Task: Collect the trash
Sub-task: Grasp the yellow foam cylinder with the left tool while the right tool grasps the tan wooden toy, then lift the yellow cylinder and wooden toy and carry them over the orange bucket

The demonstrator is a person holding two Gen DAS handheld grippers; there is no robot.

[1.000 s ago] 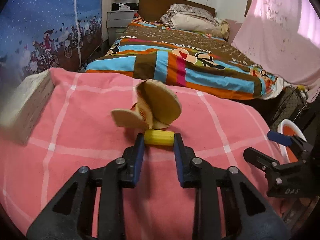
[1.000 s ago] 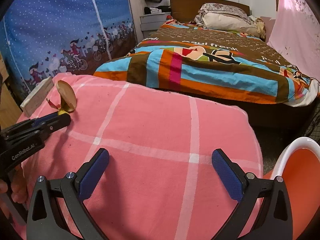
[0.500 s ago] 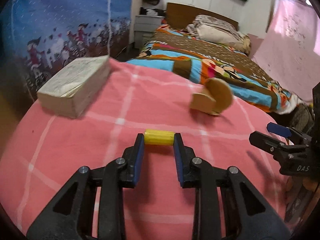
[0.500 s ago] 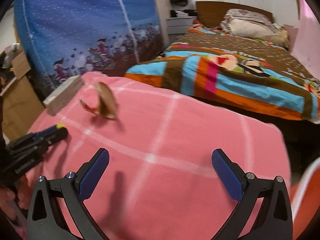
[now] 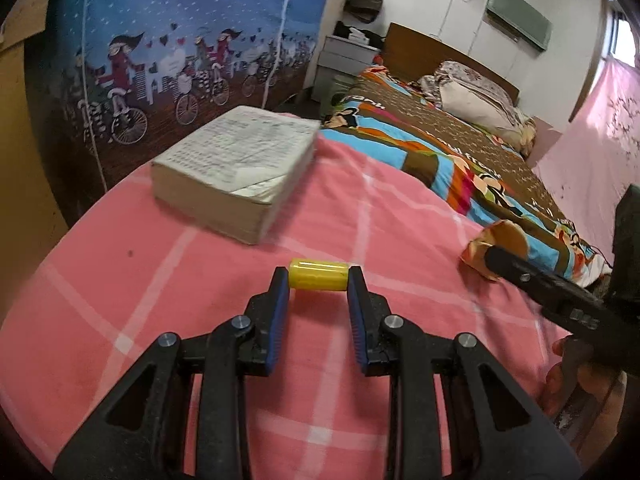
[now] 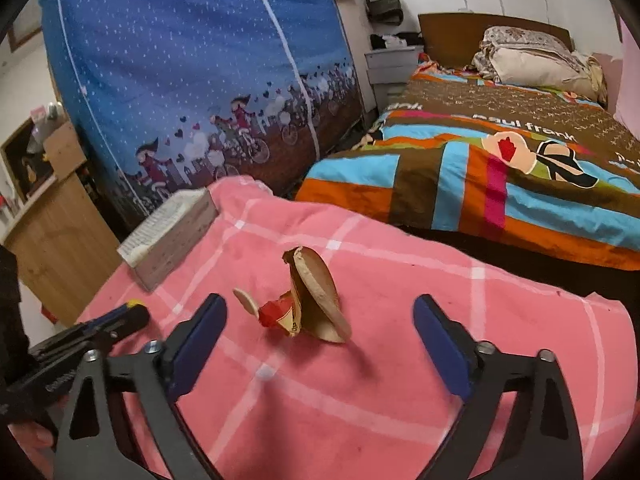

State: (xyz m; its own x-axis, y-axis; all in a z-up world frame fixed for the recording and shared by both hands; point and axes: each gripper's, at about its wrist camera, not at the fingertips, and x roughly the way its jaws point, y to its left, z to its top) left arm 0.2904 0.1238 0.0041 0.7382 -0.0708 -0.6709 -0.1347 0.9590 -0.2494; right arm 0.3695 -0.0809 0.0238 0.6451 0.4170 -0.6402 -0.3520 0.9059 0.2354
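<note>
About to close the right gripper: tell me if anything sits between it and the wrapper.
Nothing visible does. The right gripper is open, with the crumpled wrapper lying on the pink cloth just ahead, between its fingers. The book lies off to the left.

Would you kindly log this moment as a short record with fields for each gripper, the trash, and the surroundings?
left gripper: shut on a small yellow cylinder, held just above the cloth
right gripper: jaws wide open, facing the crumpled paper trash
trash position: on the pink checked cloth, between the open jaws in the right wrist view, not yet gripped
other item: thick book at the far left corner of the cloth
background: bed with striped quilt
</note>
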